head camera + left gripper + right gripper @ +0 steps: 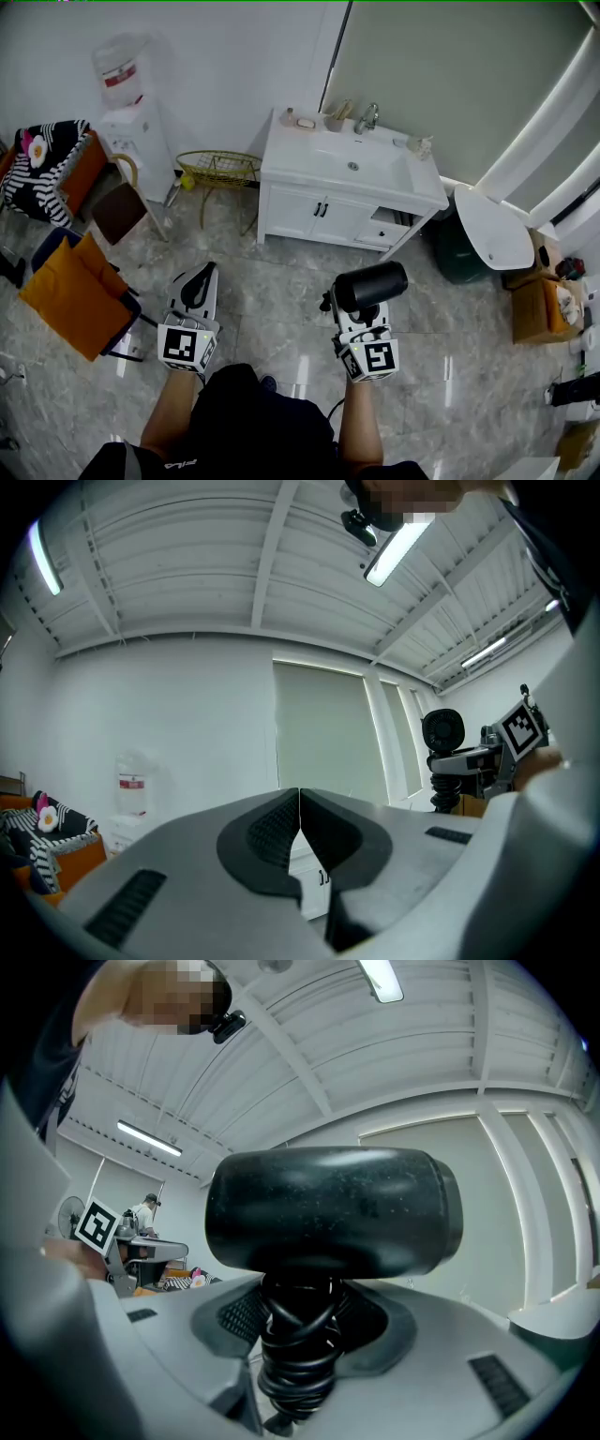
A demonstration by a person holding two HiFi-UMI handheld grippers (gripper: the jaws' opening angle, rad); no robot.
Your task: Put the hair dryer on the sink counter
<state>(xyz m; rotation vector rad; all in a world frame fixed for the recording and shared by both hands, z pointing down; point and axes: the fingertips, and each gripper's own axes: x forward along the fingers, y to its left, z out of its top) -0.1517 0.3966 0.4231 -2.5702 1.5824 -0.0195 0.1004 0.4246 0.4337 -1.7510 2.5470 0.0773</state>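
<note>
A black hair dryer [371, 285] stands upright in my right gripper [354, 309], whose jaws are shut on its cord-wrapped handle [298, 1354]. Its barrel [333, 1210] lies crosswise above the jaws and fills the right gripper view. My left gripper [197, 286] is held level beside it, shut with nothing between its pads [299, 832]; the dryer [442, 731] shows at the right edge of the left gripper view. The white sink counter [298, 145] with basin and faucet [366, 118] stands against the far wall, well ahead of both grippers.
A gold wire basket table [218, 170] stands left of the vanity. A water dispenser [131, 112] and chairs with orange cushions [70, 295] are at the left. At the right stand a white round table top [492, 228] and boxes [539, 300]. A vanity drawer [389, 233] is open.
</note>
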